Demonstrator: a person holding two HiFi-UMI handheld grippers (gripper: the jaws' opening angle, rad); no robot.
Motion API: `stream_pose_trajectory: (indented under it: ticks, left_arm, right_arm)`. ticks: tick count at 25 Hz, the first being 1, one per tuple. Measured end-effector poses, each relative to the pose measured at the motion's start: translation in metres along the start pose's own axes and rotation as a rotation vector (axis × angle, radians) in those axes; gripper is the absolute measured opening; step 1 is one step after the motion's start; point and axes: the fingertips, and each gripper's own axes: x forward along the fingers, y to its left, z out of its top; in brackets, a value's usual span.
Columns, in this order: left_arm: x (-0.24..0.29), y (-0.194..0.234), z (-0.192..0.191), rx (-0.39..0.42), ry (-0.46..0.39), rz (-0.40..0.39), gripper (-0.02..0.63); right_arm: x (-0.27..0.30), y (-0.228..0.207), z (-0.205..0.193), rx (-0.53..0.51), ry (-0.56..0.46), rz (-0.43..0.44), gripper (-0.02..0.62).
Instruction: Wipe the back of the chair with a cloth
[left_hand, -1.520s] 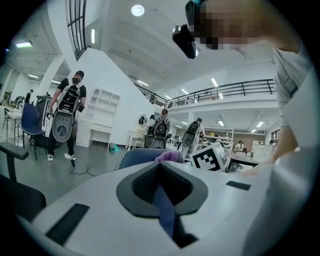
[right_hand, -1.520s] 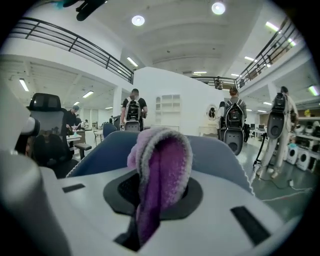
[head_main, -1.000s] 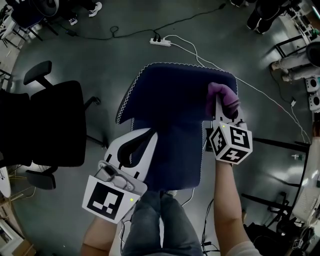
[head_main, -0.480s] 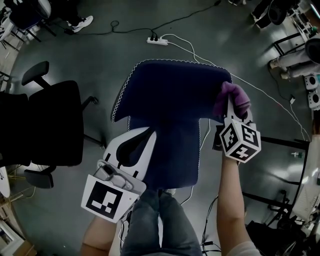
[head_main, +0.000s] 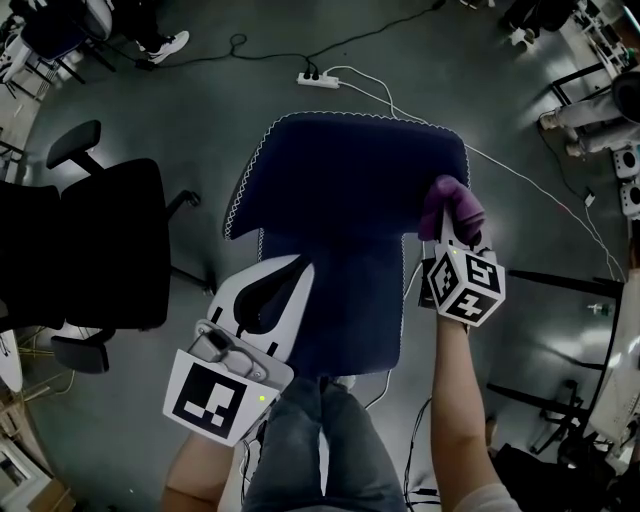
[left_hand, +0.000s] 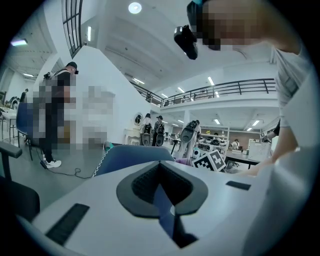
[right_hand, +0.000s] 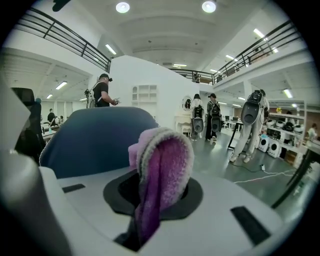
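Left gripper (head_main: 290, 270) fingers together; right gripper (head_main: 443, 222) fingers clamped on cloth (head_main: 456, 202).

Fleecy cloth (right_hand: 162, 165) — matt fabric chair (head_main: 350, 180)

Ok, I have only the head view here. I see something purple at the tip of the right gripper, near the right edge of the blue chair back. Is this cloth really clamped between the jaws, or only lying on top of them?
Observer: It is clamped. In the right gripper view the purple cloth stands folded between the jaws of the right gripper, and they are shut on it.
Operator: Good. And does the left gripper hold anything?
Observer: No. The left gripper view shows the jaws of the left gripper together with nothing between them. Only the blue chair back shows beyond their tips.
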Motion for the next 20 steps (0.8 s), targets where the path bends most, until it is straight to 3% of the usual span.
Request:
stream_pose_trajectory:
  ticks: [9, 20]
  left_arm:
    - [-0.003, 0.001, -0.004, 0.006, -0.003, 0.016, 0.012]
    - [-0.013, 0.020, -0.009, -0.013, -0.005, 0.064, 0.012]
  right_arm:
    - [0.006, 0.006, -0.001, -0.024, 0.008, 0.032, 0.061]
    - [0.020, 0.044, -0.004, -0.040, 0.020, 0.107, 0.061]
